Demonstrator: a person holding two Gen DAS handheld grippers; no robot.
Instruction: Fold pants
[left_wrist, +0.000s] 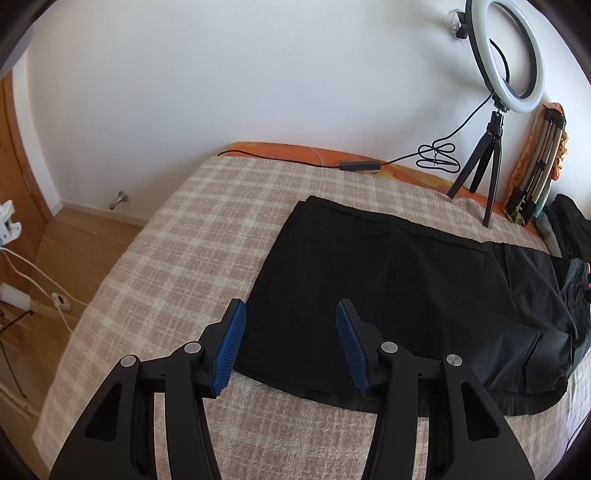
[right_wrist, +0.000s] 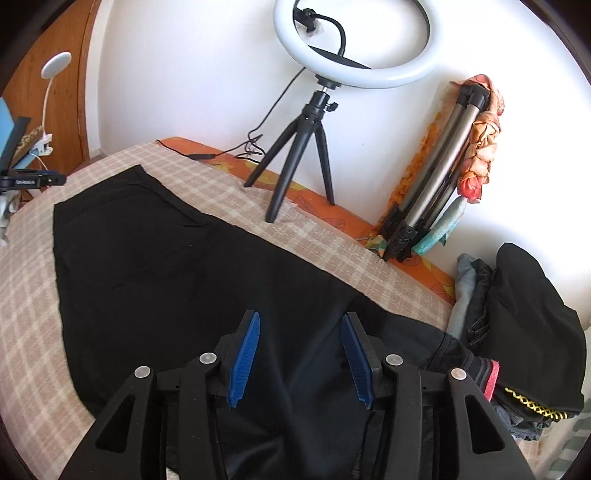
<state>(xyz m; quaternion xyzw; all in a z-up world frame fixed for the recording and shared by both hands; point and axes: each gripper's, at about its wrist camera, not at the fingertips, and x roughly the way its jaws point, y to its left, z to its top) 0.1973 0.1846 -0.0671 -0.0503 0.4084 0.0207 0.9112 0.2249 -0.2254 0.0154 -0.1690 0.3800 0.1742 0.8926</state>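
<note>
Black pants (left_wrist: 388, 284) lie flat on the checked bedspread (left_wrist: 184, 229), legs stacked, hems toward the left, waist to the right. My left gripper (left_wrist: 290, 314) is open and empty, hovering over the pants' near hem corner. In the right wrist view the pants (right_wrist: 184, 258) stretch from the far left to under my right gripper (right_wrist: 301, 321), which is open and empty above the seat and waist part.
A ring light on a small tripod (right_wrist: 306, 147) stands at the bed's far edge, its cable (left_wrist: 332, 164) running along it. A folded tripod (right_wrist: 432, 192) leans on the wall. A pile of clothes (right_wrist: 517, 332) sits at the right. The bed's left edge drops to the wood floor (left_wrist: 74, 251).
</note>
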